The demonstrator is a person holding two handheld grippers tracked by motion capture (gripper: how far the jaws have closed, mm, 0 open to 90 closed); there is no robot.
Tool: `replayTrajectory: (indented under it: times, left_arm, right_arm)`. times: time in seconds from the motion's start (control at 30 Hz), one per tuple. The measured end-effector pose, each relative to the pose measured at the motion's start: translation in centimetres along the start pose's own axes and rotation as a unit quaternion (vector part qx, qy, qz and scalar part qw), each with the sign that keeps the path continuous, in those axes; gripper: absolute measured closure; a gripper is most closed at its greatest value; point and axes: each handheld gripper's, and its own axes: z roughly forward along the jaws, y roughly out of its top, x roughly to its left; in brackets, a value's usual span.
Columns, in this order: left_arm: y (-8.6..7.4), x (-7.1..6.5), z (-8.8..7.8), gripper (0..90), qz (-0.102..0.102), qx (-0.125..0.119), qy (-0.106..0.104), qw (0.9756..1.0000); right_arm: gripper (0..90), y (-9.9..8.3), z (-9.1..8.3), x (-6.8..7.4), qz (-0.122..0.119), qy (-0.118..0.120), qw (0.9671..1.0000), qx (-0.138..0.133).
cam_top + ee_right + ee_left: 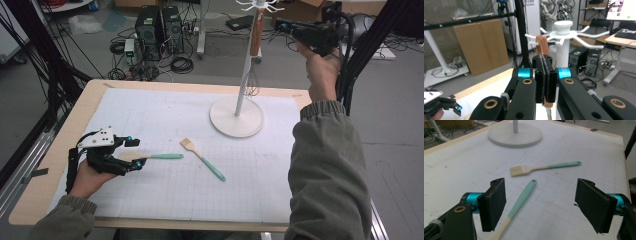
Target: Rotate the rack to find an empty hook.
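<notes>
A white hook rack [236, 117] stands at the back of the mat, and a whisk with a brown handle [256, 32] hangs from one of its hooks. My right gripper [278, 24] is raised to the right of that handle, apart from it, shut with nothing in it. In the right gripper view the shut jaws [546, 61] point at the whisk handle [542, 45] and the rack top [563, 27]. My left gripper [136, 152] rests open on the mat. A utensil with a teal handle [521, 200] lies between its jaws, close to one pad. A teal-handled brush [202, 159] lies mid-mat.
The rack's round base [515, 136] sits beyond the brush [544, 167] in the left gripper view. The wooden table edge [30, 200] runs around the white grid mat. Computers and cables lie on the floor behind the table.
</notes>
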Motion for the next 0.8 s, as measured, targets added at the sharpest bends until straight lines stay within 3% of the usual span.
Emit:
replayTrajectory:
  times: [0.43,0.57,0.73,0.8]
  left_arm:
    - [0.0,-0.2,0.1,25.2,0.001,0.005,-0.001,1.0]
    - [0.1,-0.3,0.3,25.2,0.002,0.005,-0.003,1.0]
    - [0.1,-0.3,0.4,25.2,0.002,0.003,-0.006,1.0]
    - [0.1,-0.3,0.3,25.2,0.003,0.004,-0.004,1.0]
  right_arm:
    - [89.7,0.8,-0.7,-1.2,0.005,-0.001,1.0,-0.001]
    - [89.8,1.1,-0.5,-1.4,-0.004,0.032,0.9995,0.001]
    - [89.8,1.7,-0.5,-1.9,-0.005,0.049,0.9988,0.003]
    - [89.8,1.7,-0.4,-2.2,-0.001,0.044,0.999,0.004]
